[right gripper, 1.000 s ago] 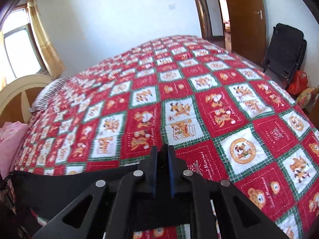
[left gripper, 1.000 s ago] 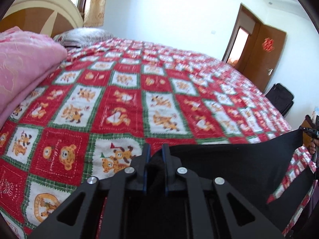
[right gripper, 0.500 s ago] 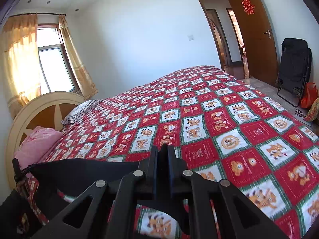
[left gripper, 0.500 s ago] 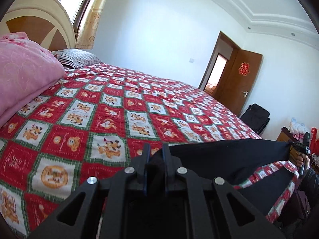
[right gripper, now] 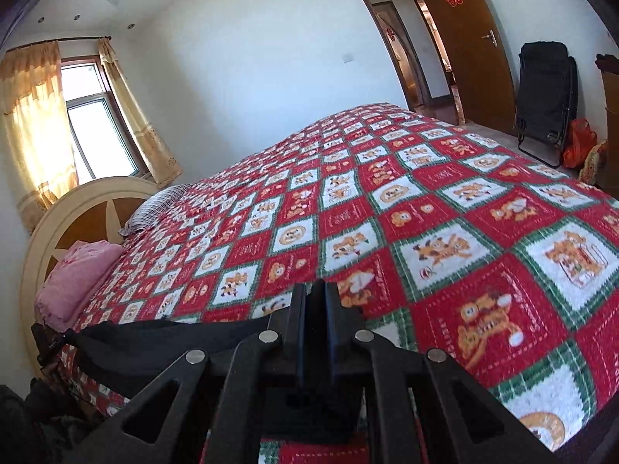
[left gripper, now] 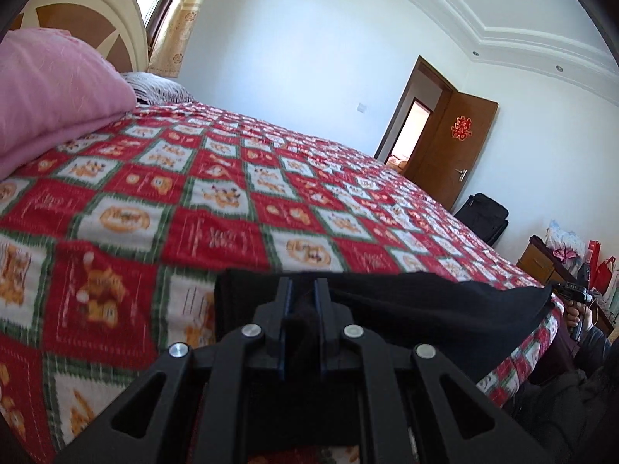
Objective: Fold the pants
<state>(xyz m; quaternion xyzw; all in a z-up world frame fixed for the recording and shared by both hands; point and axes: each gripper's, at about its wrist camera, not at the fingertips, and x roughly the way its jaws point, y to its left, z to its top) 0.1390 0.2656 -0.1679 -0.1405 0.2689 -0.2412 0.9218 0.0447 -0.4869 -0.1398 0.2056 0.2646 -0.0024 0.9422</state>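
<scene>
1. Left wrist view: my left gripper (left gripper: 301,290) has its jaws pinched on a bunch of the black pants (left gripper: 406,309).
2. Right wrist view: my right gripper (right gripper: 318,294) is pressed together on the other end of the pants (right gripper: 154,338); the cloth between the pads is blurred, probably a thin fold.
3. Pants stretch between both grippers along the near edge of the bedspread (right gripper: 425,212).
4. Pink blanket (left gripper: 50,89) lies at the headboard end.

Right tool (right gripper: 314,301) pinches black pants (right gripper: 162,342) over the quilted bed (right gripper: 445,208).
</scene>
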